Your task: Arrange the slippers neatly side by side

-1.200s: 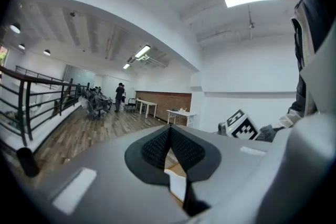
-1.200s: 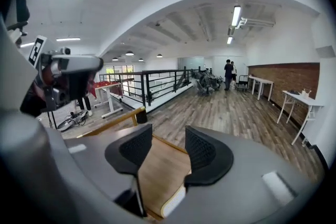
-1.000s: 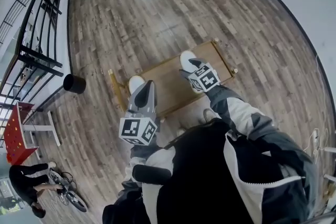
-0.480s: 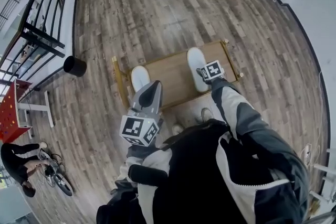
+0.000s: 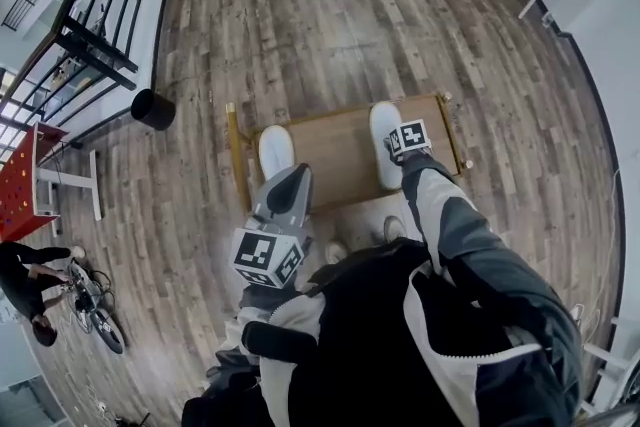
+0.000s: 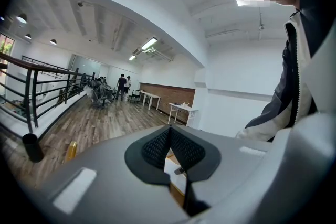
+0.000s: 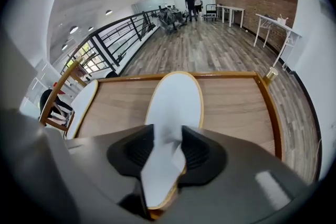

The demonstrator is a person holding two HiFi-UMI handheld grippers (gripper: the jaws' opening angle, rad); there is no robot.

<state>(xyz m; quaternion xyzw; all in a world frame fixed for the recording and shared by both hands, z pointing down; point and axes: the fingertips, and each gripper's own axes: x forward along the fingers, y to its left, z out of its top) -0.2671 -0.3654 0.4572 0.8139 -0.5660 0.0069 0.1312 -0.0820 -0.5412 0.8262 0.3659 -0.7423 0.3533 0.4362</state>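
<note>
Jacket sleeves in black, grey and white fill the nearest part of the head view. Just beyond them, the left gripper (image 5: pixel 296 175) is held roughly level short of the near edge of the low wooden table with a raised golden rim (image 5: pixel 237 160). Its jaws are pressed together with nothing between them, as the left gripper view confirms (image 6: pixel 169 136).

The right gripper (image 7: pixel 167 152) points steeply down at the near right part of the surface. Its jaws have just been closing, and the pads now pinch the heel of the white flat slipper with a tan edge (image 7: pixel 176 99). The rest of that slipper lies flat near the right edge, toe toward the far edge.

The second white slipper (image 5: pixel 275 150) lies near the left edge, also toe toward the far edge. Bare wood separates the two, so they are well apart.

Status, as a judgement: the grasp is made but the arranging is not. The held slipper has yet to be brought across and set down just beside the other, heels level.

Farther out are the wood-plank floor (image 5: pixel 330 5), a black cylindrical bin (image 5: pixel 153 109) and a dark metal railing (image 5: pixel 90 45).

No brand, label or readable text is visible. Only square black-and-white markers appear on the gripper cubes.
</note>
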